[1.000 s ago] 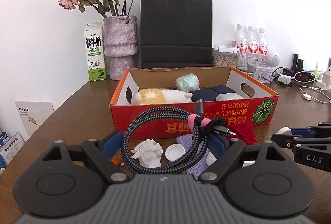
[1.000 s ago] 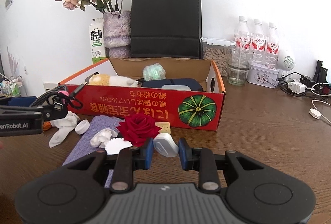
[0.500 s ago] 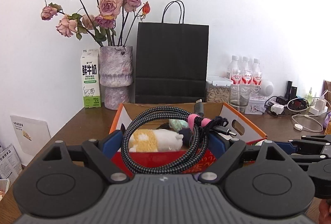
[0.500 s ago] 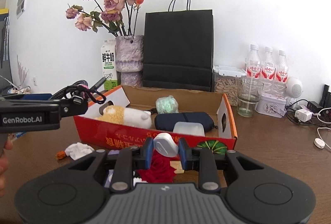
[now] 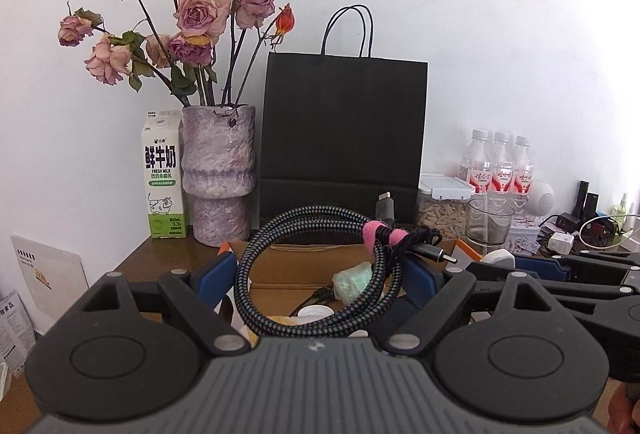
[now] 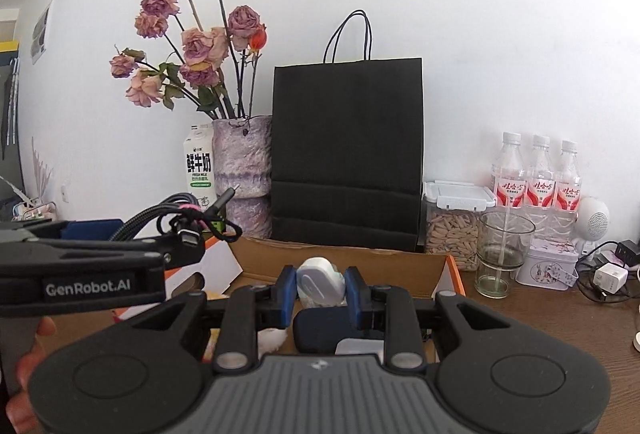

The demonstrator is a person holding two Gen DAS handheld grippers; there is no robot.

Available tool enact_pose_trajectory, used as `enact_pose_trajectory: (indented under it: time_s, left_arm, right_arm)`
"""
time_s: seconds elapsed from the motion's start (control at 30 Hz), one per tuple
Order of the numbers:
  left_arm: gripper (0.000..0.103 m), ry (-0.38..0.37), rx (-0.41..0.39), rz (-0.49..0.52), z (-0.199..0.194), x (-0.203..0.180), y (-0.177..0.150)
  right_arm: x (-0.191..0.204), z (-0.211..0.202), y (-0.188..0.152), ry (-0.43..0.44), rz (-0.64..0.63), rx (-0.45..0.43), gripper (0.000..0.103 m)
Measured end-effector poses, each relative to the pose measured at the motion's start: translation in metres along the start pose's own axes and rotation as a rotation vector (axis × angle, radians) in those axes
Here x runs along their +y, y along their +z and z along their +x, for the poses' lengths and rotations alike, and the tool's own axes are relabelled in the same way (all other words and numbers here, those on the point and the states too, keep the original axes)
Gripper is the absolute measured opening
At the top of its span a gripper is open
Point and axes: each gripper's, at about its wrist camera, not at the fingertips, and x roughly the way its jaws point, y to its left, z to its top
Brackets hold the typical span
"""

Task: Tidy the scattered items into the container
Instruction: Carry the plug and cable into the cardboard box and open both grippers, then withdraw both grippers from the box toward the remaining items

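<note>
While both grippers hang over the open cardboard box point(image 6: 344, 258), the brown table point(image 6: 560, 318) under it runs back to a white wall. Against that wall stands a tall black paper bag point(image 5: 344, 137), upright, with its handles up. Left of it is a mottled purple vase point(image 5: 218, 173) of faded pink roses point(image 5: 200, 13), and a milk carton point(image 5: 162, 173) stands just beside the vase. To the right of the bag are three water bottles point(image 6: 540, 173), a lidded jar point(image 6: 454, 222) of pale seeds, an empty glass point(image 6: 504, 254) and a small tin point(image 6: 548, 266), all close together, with a white charger point(image 6: 610, 276) and tangled wires further right.

Inside the box lie a dark blue pouch point(image 6: 324, 330), a pale green crumpled wad point(image 5: 354, 280) and a white cap point(image 5: 316, 312).

The left gripper point(image 5: 316, 276) stands wide, its blue pads pressing the two sides of a coiled braided cable point(image 5: 316, 274), which is bound by a pink strap point(image 5: 380, 232); the coil is held above the box's near part, one plug sticking out to the right. The right gripper point(image 6: 321, 284) is clenched narrowly on a small white rounded device point(image 6: 320, 282), also held over the box. Part of a hand point(image 6: 28, 366) shows at the left edge of the right wrist view, under the left gripper's body.
</note>
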Motion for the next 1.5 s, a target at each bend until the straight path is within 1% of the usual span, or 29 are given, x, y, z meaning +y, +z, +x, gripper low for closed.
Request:
enact_pose_trajectory:
  time_s: [0.17, 0.3, 0.4, 0.5, 0.63, 0.7, 0.73, 0.77, 0.8, 0.83, 0.87, 0.93, 1.0, 1.5]
  left_arm:
    - [0.088, 0.024, 0.028, 0.002, 0.039, 0.004, -0.002]
    - [0.088, 0.025, 0.058, 0.017, 0.059, 0.006, -0.007]
    - [0.088, 0.035, 0.078, 0.031, 0.066, 0.006, -0.011]
    - [0.088, 0.05, 0.091, 0.03, 0.07, 0.008, -0.015]
    - [0.088, 0.066, 0.115, 0.037, 0.074, 0.008, -0.019]
    - [0.088, 0.072, 0.113, 0.047, 0.073, 0.006, -0.019]
    - [0.089, 0.078, 0.11, 0.058, 0.073, 0.005, -0.019]
    - [0.091, 0.092, 0.107, 0.071, 0.072, 0.003, -0.019]
    - [0.103, 0.112, 0.101, 0.082, 0.072, 0.001, -0.019]
    - [0.103, 0.136, 0.088, 0.1, 0.07, -0.001, -0.019]
    - [0.103, 0.16, 0.084, 0.121, 0.07, -0.004, -0.018]
    - [0.103, 0.181, 0.087, 0.136, 0.07, -0.006, -0.018]
    - [0.103, 0.18, 0.088, 0.133, 0.069, -0.006, -0.017]
    - [0.103, 0.174, 0.089, 0.114, 0.065, -0.004, -0.016]
  right_arm:
    - [-0.014, 0.044, -0.005, -0.011, 0.003, 0.041, 0.025]
    - [-0.023, 0.066, -0.016, -0.033, 0.01, 0.088, 0.025]
    - [-0.028, 0.072, -0.022, -0.042, 0.019, 0.11, 0.025]
    - [-0.027, 0.072, -0.024, -0.044, 0.015, 0.11, 0.025]
    - [-0.025, 0.07, -0.025, -0.035, 0.005, 0.114, 0.025]
    - [-0.023, 0.071, -0.024, -0.015, 0.002, 0.138, 0.026]
    - [-0.023, 0.072, -0.024, 0.005, 0.001, 0.158, 0.033]
    - [-0.022, 0.072, -0.024, 0.023, 0.002, 0.179, 0.042]
    - [-0.02, 0.072, -0.024, 0.028, 0.003, 0.192, 0.07]
    - [-0.018, 0.071, -0.023, 0.022, 0.0, 0.192, 0.098]
    - [-0.016, 0.069, -0.023, 0.011, -0.01, 0.188, 0.103]
    - [-0.012, 0.065, -0.02, -0.01, -0.022, 0.19, 0.103]
    - [-0.013, 0.064, -0.018, -0.026, -0.021, 0.196, 0.103]
    - [-0.015, 0.062, -0.018, -0.034, -0.013, 0.2, 0.103]
